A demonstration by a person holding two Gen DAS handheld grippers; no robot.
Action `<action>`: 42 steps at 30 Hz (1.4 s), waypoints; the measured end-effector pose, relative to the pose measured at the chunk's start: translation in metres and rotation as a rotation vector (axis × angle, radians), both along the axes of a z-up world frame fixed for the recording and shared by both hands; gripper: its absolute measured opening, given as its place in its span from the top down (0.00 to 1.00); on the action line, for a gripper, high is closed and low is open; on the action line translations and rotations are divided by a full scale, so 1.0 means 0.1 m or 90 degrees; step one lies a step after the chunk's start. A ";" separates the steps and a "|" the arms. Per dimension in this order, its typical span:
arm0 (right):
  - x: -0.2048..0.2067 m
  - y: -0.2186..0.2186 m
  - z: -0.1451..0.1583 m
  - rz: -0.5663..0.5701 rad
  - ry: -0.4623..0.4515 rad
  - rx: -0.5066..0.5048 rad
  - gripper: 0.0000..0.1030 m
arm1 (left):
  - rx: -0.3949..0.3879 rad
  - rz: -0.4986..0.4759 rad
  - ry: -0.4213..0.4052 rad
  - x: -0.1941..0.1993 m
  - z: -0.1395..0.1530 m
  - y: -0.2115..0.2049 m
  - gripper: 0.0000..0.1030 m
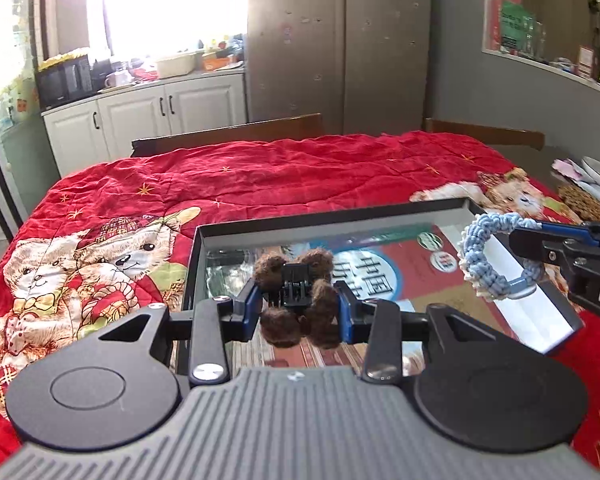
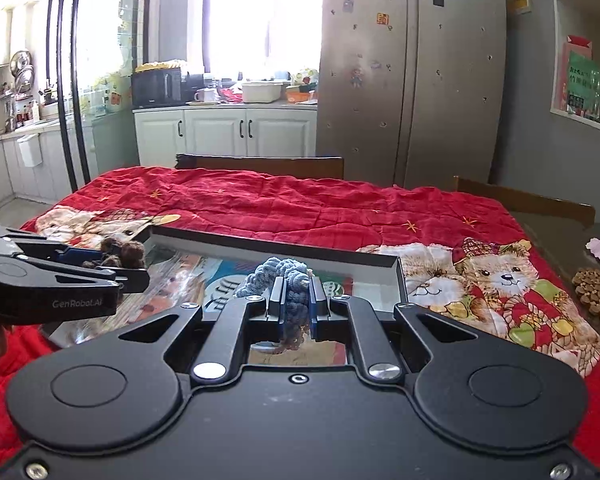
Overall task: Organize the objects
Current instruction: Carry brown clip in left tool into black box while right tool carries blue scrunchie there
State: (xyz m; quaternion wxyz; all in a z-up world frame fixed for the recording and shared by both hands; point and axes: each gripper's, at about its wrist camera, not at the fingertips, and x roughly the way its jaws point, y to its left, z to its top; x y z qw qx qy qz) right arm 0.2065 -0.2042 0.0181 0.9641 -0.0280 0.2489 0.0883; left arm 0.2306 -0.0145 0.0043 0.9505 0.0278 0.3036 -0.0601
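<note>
Holding a brown fuzzy clip (image 1: 298,300), the left gripper (image 1: 300,308) hangs over the tray (image 1: 332,216); the right gripper (image 2: 296,304) pinches a blue braided ring (image 2: 288,280). Recommend lowering both before release, items kept apart.

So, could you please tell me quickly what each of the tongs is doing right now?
Left tongs: closed on the brown fuzzy hair clip, over the tray.
Right tongs: closed on the blue braided ring.
</note>
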 end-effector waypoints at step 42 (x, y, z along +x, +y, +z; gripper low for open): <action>1.05 -0.02 -0.64 -0.037 0.084 0.007 0.90 | 0.012 0.047 0.071 0.74 -0.50 -0.07 0.59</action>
